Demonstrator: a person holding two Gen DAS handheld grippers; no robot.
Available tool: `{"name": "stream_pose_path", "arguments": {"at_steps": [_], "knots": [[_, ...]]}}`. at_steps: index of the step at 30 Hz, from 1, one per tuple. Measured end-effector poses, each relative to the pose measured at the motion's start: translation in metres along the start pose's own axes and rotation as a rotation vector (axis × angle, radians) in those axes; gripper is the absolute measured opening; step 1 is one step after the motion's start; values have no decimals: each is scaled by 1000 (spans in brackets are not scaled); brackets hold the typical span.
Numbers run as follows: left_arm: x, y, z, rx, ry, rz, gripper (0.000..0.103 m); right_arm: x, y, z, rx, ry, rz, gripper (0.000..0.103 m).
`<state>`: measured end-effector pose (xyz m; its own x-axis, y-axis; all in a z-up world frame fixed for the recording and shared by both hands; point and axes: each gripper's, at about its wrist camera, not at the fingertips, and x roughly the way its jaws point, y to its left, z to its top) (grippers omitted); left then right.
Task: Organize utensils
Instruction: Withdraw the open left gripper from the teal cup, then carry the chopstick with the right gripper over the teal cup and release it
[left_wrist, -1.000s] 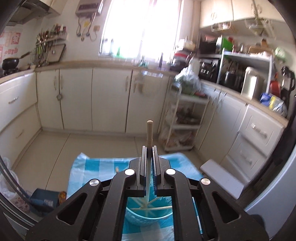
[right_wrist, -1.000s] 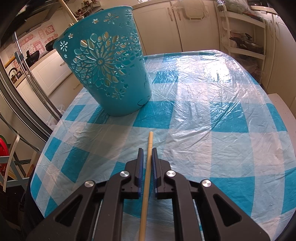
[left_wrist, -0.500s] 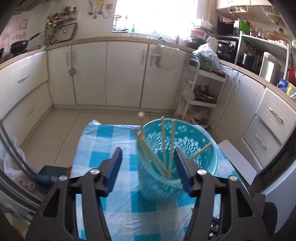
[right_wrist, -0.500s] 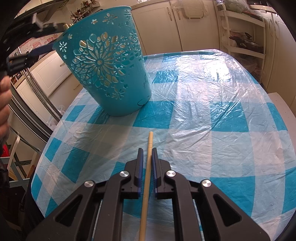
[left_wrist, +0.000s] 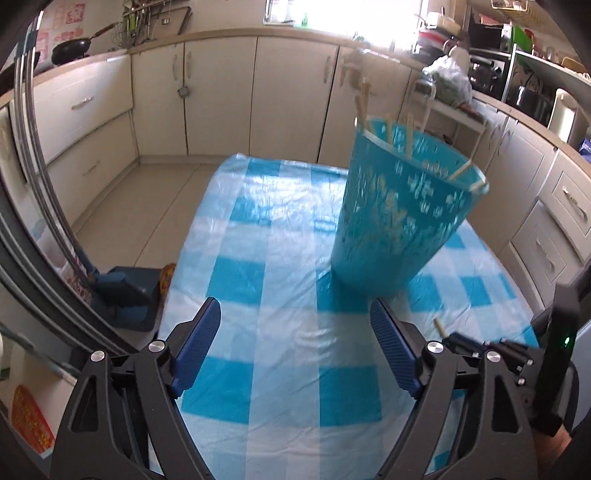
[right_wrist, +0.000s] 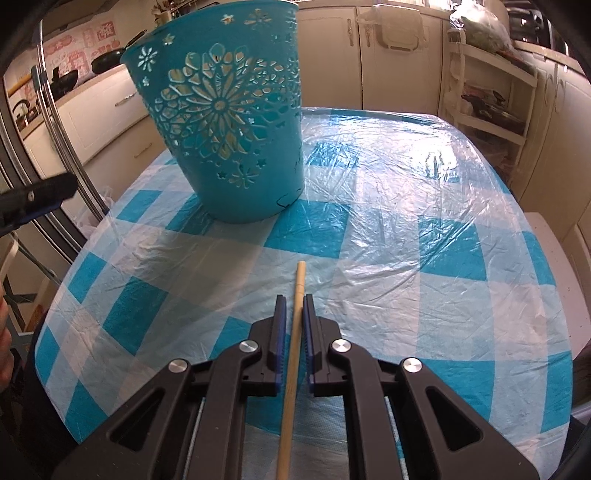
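The right gripper (right_wrist: 294, 306) has its jaws clamped on a chopstick (right_wrist: 295, 314). The left gripper's (left_wrist: 295, 325) empty jaws are opening; ahead to their right stands the blurred teal basket (left_wrist: 399, 214), apparently holding chopsticks.

Left gripper (left_wrist: 295, 350) angled downward, jaws opening with nothing between, right gripper (right_wrist: 293, 325) angled downward, jaws clamped
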<state>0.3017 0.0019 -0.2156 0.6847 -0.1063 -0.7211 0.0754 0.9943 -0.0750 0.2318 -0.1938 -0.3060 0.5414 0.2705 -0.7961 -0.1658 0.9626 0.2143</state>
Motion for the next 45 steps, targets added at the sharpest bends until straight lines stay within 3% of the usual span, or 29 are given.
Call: {"name": "stream_pose_path", "arguments": {"at_steps": [6,11,18,28,35,40,45], "knots": [[-2,-5,-10,37,2,13,81,-3,-4,-1,27,22,14,6],[-4,-15,-11,77,-9,31,82,0,0,4,-26,58,6,7],[-6,-25,-15,126,-15,45,82,-3,-3,3,-7,43,16,6],[0,-23,-19,118,9,40,83,-4,-1,4,-31,72,19,6],[11,-9,-26,66,53,39,83,-62,-9,25,105,-89,173,6],[15,2,-27,11,75,37,83,-114,-4,67,144,-253,285,6],[17,4,-27,-6,78,39,83,-132,10,111,138,-366,337,6]]}}
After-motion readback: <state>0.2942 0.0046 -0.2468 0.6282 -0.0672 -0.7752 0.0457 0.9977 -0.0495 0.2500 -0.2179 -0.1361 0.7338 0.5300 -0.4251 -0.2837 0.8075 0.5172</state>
